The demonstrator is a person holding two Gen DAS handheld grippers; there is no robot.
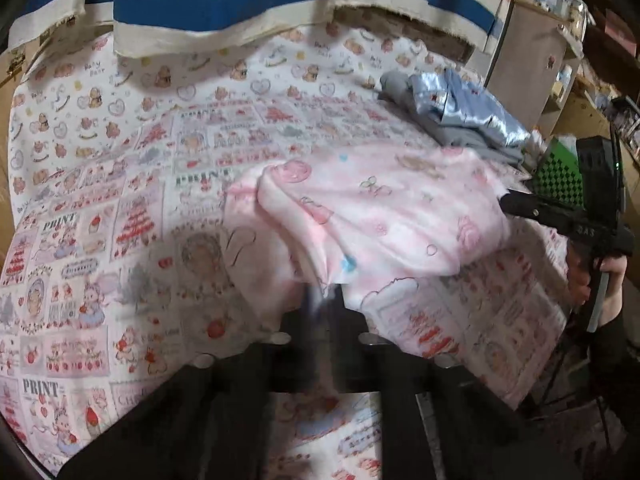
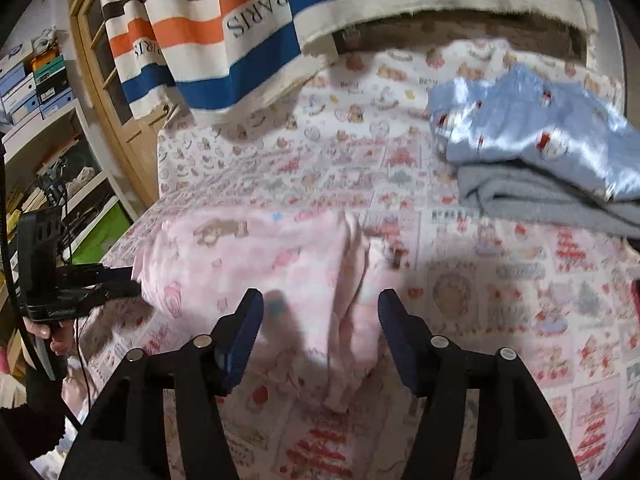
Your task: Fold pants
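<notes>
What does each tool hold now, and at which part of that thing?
The left tool pinches the pink pants at their edge. The right tool is open above the pants and holds nothing.

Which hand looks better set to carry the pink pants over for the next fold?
Probably the left. The left gripper is already shut on a bunched edge of the pink pants, so it could lift straight away. The right gripper stands open over the cloth, gripping nothing.
</notes>
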